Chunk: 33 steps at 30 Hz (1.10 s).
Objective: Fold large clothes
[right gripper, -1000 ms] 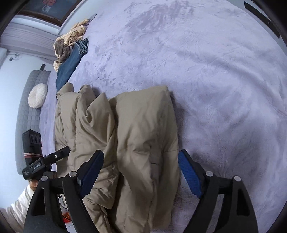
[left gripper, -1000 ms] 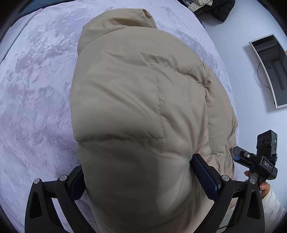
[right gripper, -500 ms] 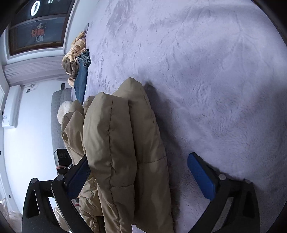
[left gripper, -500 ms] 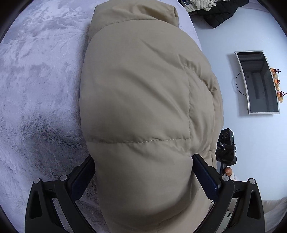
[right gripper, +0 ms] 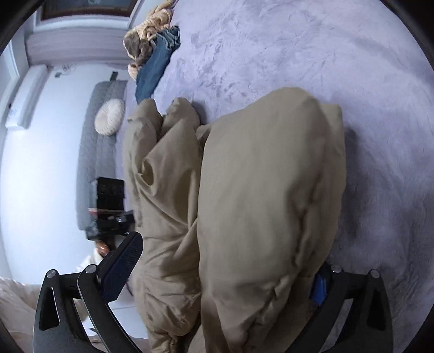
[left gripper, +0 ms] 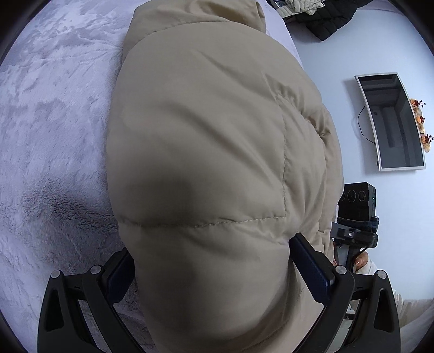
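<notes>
A beige puffer jacket [left gripper: 211,149] lies folded in a thick bundle on the lavender plush bed cover [left gripper: 54,135]. My left gripper [left gripper: 211,249] straddles its near end with jaws spread wide. The padding bulges between them and touches both pads. In the right wrist view the jacket [right gripper: 265,190] shows a puffy fold on the right and crumpled layers on the left. My right gripper [right gripper: 229,254] stands wide open around that fold. Its left pad [right gripper: 122,268] is clear of the cloth, and its right pad is mostly hidden behind the fabric.
Jeans [right gripper: 157,59] and a striped garment [right gripper: 149,27] lie at the far bed edge. A grey bench with a round white cushion [right gripper: 109,116] stands beyond. Dark clothes [left gripper: 325,16] and a framed mirror [left gripper: 393,122] lie off the bed. The bed edge runs beside the jacket.
My right gripper's jaws spread wider, and it moved in over the jacket's puffy fold, which now sits between its fingers. The left gripper shifted slightly along the jacket, its jaws unchanged.
</notes>
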Motion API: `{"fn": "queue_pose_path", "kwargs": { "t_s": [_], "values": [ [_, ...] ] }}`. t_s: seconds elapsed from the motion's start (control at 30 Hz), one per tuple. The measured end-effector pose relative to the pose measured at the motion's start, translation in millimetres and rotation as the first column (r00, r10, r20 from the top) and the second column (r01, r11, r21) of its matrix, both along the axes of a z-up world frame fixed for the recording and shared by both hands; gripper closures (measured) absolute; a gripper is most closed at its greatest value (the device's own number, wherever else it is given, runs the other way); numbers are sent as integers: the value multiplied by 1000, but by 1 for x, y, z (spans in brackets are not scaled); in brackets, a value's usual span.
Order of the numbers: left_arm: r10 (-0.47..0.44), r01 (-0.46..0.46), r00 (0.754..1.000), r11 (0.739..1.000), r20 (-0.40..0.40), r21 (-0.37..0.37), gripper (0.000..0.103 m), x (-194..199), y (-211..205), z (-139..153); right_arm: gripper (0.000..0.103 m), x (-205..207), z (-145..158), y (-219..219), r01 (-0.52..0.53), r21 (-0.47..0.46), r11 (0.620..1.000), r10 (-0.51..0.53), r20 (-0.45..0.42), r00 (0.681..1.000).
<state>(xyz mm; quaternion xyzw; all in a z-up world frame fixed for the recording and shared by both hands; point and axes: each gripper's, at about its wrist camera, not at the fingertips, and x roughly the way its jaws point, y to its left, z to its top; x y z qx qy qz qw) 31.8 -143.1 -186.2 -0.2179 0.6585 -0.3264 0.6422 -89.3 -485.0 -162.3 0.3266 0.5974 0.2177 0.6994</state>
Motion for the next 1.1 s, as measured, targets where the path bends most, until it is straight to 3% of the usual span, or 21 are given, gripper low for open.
{"fn": "queue_pose_path", "kwargs": {
  "t_s": [0.1, 0.3, 0.4, 0.6, 0.87, 0.97, 1.03, 1.1],
  "values": [
    [-29, 29, 999, 1000, 23, -8, 0, 5, -1, 1, 0, 3, -14, 4, 0, -47, 999, -2, -25, 1000],
    [-45, 40, 998, 991, -32, -131, 0, 15, 6, -20, 0, -1, -30, 3, 24, 89, 996, -20, -53, 998],
    [-37, 31, 999, 989, -37, -144, 0, 14, 7, -22, 0, 2, -32, 4, 31, 133, 991, -23, -63, 998],
    [-33, 33, 999, 999, 31, 15, 0, 6, -14, 0, 0, 6, -34, 14, 19, 71, 997, -13, -86, 996],
    [-35, 12, 992, 982, 118, 187, 0, -1, -34, 23, 1, 6, -23, 23, 53, -2, 999, -53, -117, 992],
    [-37, 3, 989, 973, 142, 231, 1, -6, -44, 32, 10, 6, -19, 23, 62, -6, 998, -62, -129, 990],
    [-33, -6, 988, 969, 151, 248, 3, -8, -49, 37, 30, 10, -15, 26, 71, -4, 997, -71, -120, 990],
    [-37, -7, 986, 965, 161, 263, 5, -9, -51, 41, 42, 6, -7, 25, 66, -20, 998, -68, -94, 993]
  ]
}}
